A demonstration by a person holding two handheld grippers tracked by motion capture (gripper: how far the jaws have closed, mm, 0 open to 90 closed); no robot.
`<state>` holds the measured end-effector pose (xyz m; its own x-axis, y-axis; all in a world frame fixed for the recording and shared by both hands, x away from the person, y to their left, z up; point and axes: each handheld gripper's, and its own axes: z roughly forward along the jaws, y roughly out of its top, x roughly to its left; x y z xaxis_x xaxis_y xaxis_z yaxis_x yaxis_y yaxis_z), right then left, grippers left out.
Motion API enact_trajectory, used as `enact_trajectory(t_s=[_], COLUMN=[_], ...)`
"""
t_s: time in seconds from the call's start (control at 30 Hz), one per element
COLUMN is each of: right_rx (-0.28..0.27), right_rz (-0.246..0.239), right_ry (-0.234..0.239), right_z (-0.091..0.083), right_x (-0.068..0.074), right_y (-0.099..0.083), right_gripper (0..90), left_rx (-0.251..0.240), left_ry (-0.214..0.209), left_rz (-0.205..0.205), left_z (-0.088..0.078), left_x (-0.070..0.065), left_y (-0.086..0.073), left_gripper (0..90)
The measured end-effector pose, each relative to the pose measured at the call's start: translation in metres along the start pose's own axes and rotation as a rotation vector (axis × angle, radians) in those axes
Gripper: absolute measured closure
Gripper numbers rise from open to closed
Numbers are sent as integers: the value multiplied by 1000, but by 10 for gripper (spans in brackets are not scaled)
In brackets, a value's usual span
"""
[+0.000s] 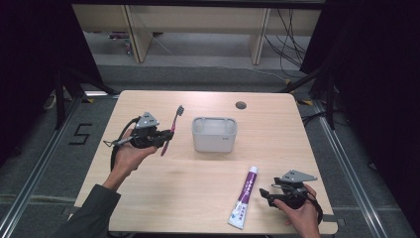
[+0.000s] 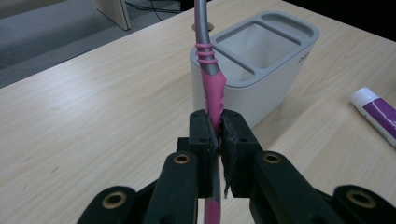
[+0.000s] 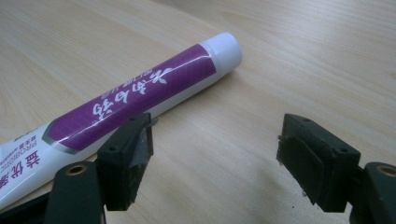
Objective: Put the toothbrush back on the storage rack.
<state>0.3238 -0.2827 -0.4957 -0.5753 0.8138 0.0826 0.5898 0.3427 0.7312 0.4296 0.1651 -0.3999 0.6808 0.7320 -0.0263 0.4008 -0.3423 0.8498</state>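
Pink, purple and pale wood

A pink-and-grey toothbrush [image 1: 171, 130], a white toothpaste tube [image 1: 244, 197] banded purple, a white-and-grey holder [image 1: 214, 134] and a light wood-grain table [image 1: 148, 188] are seen.

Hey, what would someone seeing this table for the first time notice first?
Probably the pink and grey toothbrush clamped in the left gripper, held above the left side of the light wooden table beside the grey two-compartment holder. Next, the white and purple toothpaste tube lying flat near the front edge, just left of the open right gripper.
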Motion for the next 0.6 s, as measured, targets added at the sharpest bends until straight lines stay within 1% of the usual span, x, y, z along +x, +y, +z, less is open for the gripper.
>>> enact_trajectory(t_s=[0.03,0.07,0.1,0.13,0.17,0.2,0.3,0.33,0.37,0.43,0.47,0.5,0.53,0.57,0.6], right_rx=[0,0,0,-1,-1,0,0,-1,-1,0,-1,1,4,4,2], right_rz=[0,-1,-1,-1,-1,-2,-1,-1,-1,-1,-1,0,-1,-1,0], right_ry=[1,0,0,-1,-1,0,0,1,1,0,1,1,-3,-3,-5], right_z=[0,0,0,0,0,0,0,0,0,0,0,0,0,0,0], right_x=[0,0,0,0,0,0,0,0,0,0,0,0,0,0,0], right_y=[0,0,0,0,0,0,0,0,0,0,0,0,0,0,0], right_gripper=[271,271,271,271,271,271,271,271,271,271,271,271,271,271,271], left_rx=[-12,3,3,-19,-19,-27,-23,-41,-41,-56,-58,-58,-69,-69,-83], left_ry=[4,9,9,11,11,2,8,17,17,26,16,16,25,25,29], left_rz=[-3,13,13,1,1,-4,5,-8,-8,-22,-26,-26,-27,-27,-37], left_z=[0,-1,-1,0,0,1,1,2,2,2,3,3,3,3,5], left_x=[-1,-1,-1,-2,-2,-2,-1,-1,-1,0,0,0,0,0,0], left_y=[1,3,3,5,5,8,9,10,10,12,12,12,13,13,14], left_gripper=[829,830,829,830,830,830,830,829,830,830,829,829,829,829,829])
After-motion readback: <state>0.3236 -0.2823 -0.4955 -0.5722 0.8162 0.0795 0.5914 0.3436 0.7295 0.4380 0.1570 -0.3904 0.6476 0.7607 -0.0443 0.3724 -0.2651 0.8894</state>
